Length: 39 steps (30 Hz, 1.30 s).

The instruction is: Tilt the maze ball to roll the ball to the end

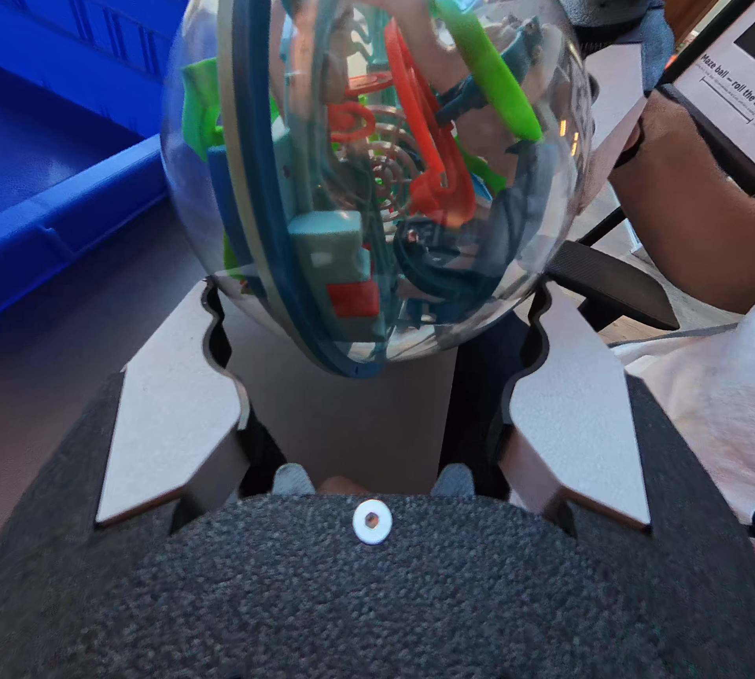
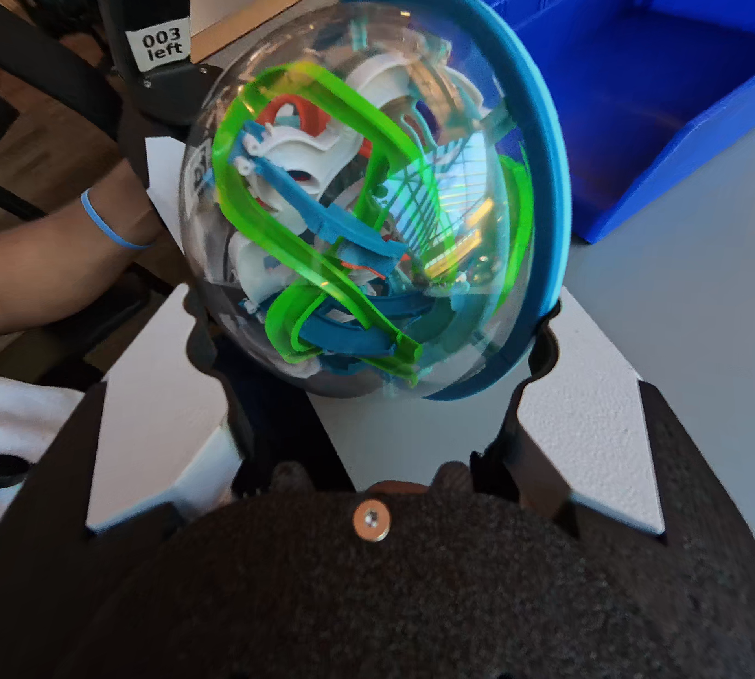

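A: So, where's the maze ball point(image 1: 367, 153)?

B: Up off the table point(image 2: 653, 312), held btwn both grippers. Left gripper point(image 1: 374, 287) has its jaws spread wide, both fingertips point(image 1: 212, 291) pressed on the clear shell's lower sides. Right gripper point(image 2: 374, 316) same deal: wide open stance, near tip on the shell, far tip up against the blue ring point(image 2: 543, 169).

A: Ring orientation?

B: Tilted. From the left cam it runs near-vertical, just left of centre btwn the fingers. From the right cam it's on the right edge, beside that fingertip.

A: Small ball inside?

B: Can't tell for sure. Motion blur and glare; maybe a shiny speck low right among the green and blue tracks, but I won't swear to it.

A: Around it?

B: Blue bin point(image 2: 653, 87) beyond the ball, left of the left gripper, right of the right one. Person's forearm point(image 2: 61, 259) w/ a blue wristband point(image 2: 106, 226) behind the left gripper.
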Tool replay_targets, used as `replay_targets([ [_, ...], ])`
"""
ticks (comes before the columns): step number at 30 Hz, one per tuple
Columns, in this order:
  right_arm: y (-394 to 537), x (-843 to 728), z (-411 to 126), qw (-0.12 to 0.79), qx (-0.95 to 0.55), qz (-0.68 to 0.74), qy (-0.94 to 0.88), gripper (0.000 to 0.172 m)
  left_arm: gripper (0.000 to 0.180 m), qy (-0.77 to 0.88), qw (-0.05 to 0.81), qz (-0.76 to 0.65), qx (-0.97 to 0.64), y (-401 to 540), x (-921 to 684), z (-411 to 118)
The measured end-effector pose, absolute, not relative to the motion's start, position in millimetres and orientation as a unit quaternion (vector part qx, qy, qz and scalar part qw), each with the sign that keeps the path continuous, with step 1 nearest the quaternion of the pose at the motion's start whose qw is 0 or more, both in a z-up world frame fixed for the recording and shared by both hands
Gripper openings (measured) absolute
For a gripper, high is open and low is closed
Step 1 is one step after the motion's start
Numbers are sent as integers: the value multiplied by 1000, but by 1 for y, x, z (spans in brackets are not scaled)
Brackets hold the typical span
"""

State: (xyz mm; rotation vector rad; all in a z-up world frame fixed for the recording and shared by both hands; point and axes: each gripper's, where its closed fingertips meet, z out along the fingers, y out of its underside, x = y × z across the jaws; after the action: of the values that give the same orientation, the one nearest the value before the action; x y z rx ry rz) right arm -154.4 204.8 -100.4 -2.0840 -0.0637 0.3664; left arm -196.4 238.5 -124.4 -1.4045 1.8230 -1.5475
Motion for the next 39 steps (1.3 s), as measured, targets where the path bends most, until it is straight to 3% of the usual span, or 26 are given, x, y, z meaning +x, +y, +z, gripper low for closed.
replay_targets([
  [6,204,-154,-102,478,-862,164,-52,154,133,655,167,-563,-475,246,-205,-125],
  [13,205,-154,-102,464,-864,175,-89,154,145,677,91,-591,-429,241,-205,-128],
  [39,215,-157,-83,379,-900,171,-128,154,141,646,160,-603,-440,250,-202,-116],
])
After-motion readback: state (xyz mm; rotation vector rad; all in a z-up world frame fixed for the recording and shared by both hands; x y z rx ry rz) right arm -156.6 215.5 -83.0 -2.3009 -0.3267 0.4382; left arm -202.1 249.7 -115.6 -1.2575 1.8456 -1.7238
